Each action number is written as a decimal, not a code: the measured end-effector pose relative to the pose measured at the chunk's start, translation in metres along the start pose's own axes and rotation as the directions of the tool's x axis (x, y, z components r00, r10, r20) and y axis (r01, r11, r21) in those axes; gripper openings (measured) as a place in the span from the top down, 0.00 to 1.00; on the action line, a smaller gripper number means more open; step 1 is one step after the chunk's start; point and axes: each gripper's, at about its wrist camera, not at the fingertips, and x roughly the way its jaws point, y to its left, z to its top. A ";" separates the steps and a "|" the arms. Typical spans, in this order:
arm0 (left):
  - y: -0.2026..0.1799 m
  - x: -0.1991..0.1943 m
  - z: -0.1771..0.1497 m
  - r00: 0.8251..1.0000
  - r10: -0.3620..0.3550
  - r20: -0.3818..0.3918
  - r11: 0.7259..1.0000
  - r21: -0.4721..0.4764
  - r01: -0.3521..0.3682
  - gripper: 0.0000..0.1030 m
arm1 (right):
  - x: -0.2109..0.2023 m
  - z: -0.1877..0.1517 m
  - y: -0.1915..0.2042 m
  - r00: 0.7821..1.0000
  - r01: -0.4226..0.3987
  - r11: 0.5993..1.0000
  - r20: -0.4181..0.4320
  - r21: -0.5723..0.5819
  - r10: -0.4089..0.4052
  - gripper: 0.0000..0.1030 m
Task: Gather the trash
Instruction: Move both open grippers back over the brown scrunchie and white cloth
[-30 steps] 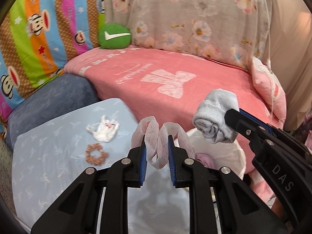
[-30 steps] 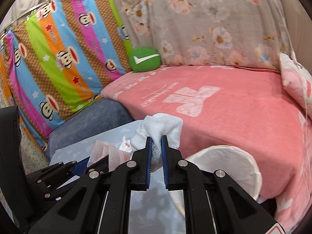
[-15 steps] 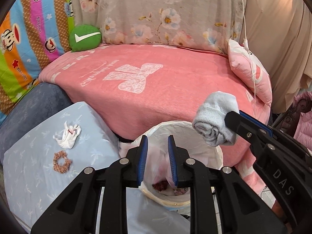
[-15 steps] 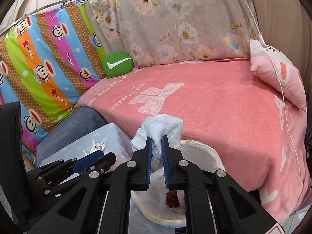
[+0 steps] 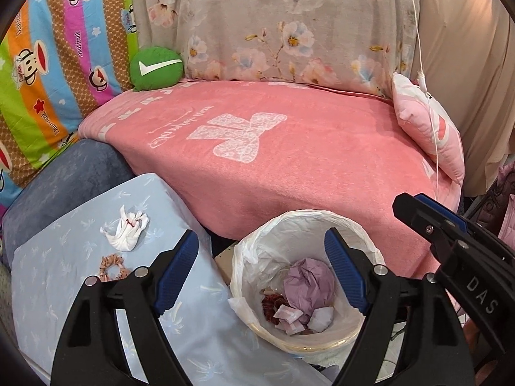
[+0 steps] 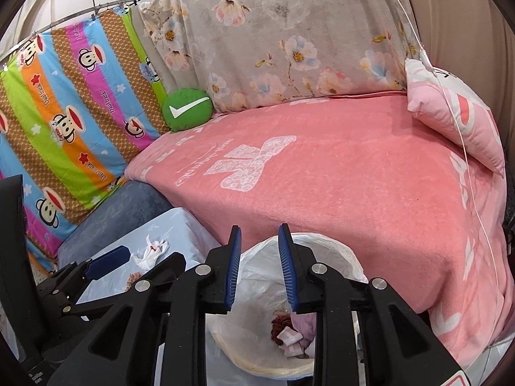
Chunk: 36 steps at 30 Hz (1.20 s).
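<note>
Both grippers, left (image 5: 260,273) and right (image 6: 259,265), have just opened empty above the lined trash bin (image 5: 341,222), trash (image 5: 307,284) lying below.

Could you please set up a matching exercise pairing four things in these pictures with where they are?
Things:
1. tissue
2. scrunchie
3. purple paper
4. green cushion

Places:
A. inside the bin
B. on the pink blanket's far corner
C. on the blue cloth, nearer the gripper
D. on the blue cloth, beyond the scrunchie

Pairs: 1-D, 2-C, 3-A, 4-B
</note>
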 end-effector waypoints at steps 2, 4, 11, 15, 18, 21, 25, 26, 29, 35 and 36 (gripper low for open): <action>0.002 0.000 -0.001 1.000 0.003 -0.001 1.000 -0.004 -0.003 0.25 | 0.001 -0.001 0.003 1.000 -0.005 1.000 -0.004 -0.004 0.005 0.74; 0.004 -0.001 -0.001 1.000 0.005 -0.002 1.000 -0.008 -0.005 0.25 | 0.001 -0.002 0.007 1.000 -0.008 1.000 -0.006 -0.011 0.008 0.73; 0.011 -0.005 -0.003 1.000 0.013 0.002 1.000 -0.025 -0.012 0.25 | 0.000 -0.004 0.017 1.000 -0.014 1.000 -0.009 -0.023 0.014 0.70; 0.016 -0.006 -0.005 1.000 0.020 0.000 0.999 -0.034 -0.020 0.25 | 0.002 -0.006 0.021 1.000 -0.015 0.999 -0.015 -0.032 0.014 0.69; 0.022 -0.006 -0.006 1.000 0.023 -0.004 0.999 -0.047 -0.023 0.25 | 0.003 -0.007 0.025 1.000 -0.017 0.999 -0.021 -0.040 0.016 0.69; 0.028 -0.006 -0.008 0.999 0.032 -0.010 0.998 -0.058 -0.032 0.25 | 0.004 -0.008 0.030 0.999 -0.019 0.999 -0.027 -0.048 0.018 0.69; 0.037 -0.006 -0.010 0.999 0.039 -0.015 0.996 -0.079 -0.040 0.25 | 0.008 -0.008 0.035 0.999 -0.025 0.998 -0.037 -0.059 0.023 0.69; 0.040 -0.006 -0.011 0.999 0.041 -0.015 0.996 -0.082 -0.042 0.25 | 0.009 -0.009 0.038 0.999 -0.026 0.998 -0.039 -0.063 0.024 0.69; 0.048 -0.007 -0.012 0.999 0.048 -0.016 0.994 -0.095 -0.049 0.25 | 0.012 -0.010 0.046 0.998 -0.032 0.996 -0.049 -0.078 0.028 0.69; 0.065 -0.008 -0.017 0.998 0.063 -0.025 0.990 -0.126 -0.066 0.25 | 0.017 -0.013 0.063 0.997 -0.045 0.994 -0.061 -0.100 0.039 0.66; 0.069 -0.008 -0.018 0.997 0.066 -0.027 0.989 -0.133 -0.069 0.25 | 0.018 -0.014 0.066 0.997 -0.048 0.993 -0.064 -0.106 0.041 0.66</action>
